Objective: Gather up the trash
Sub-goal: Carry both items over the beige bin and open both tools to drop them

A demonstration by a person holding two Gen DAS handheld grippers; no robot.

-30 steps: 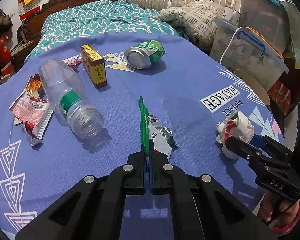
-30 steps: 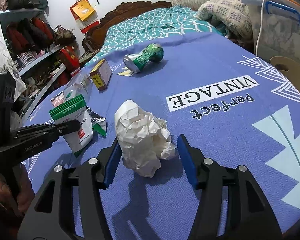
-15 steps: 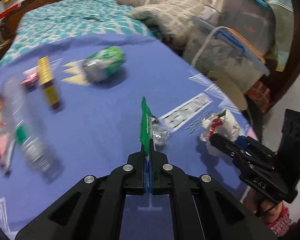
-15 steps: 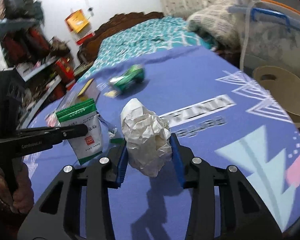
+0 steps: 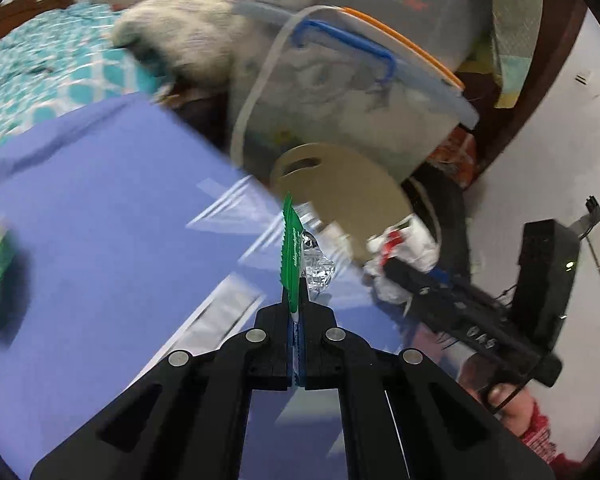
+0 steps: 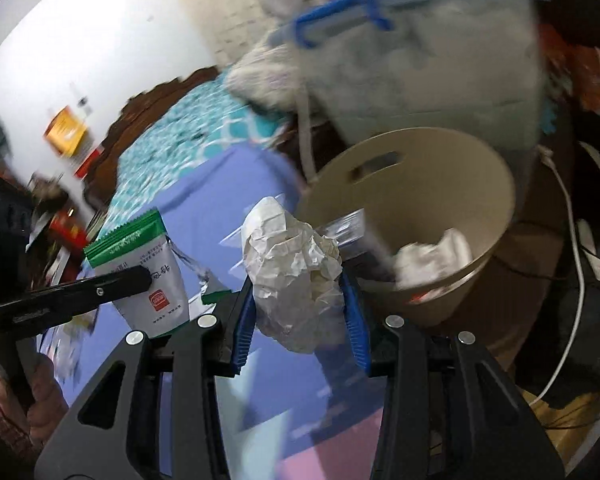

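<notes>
Crumpled paper ball [image 6: 296, 280] clamped between right hand-held gripper [image 6: 298, 312] pads, seemingly short of bin [image 6: 480, 176].

A clear plastic storage box [image 6: 412, 60] with a blue handle [image 6: 340, 12] stands beyond the purple tablecloth [image 5: 100, 208]. Left of the box lies a grey patterned pillow [image 5: 188, 36] on teal bedding [image 6: 188, 124]; a white cable [image 6: 576, 264] hangs to its right.

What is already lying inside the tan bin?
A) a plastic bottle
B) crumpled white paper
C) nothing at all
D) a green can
B: in the right wrist view, crumpled white paper lies at the bottom of the tan bin, beyond the paper ball that the right gripper holds.
</notes>
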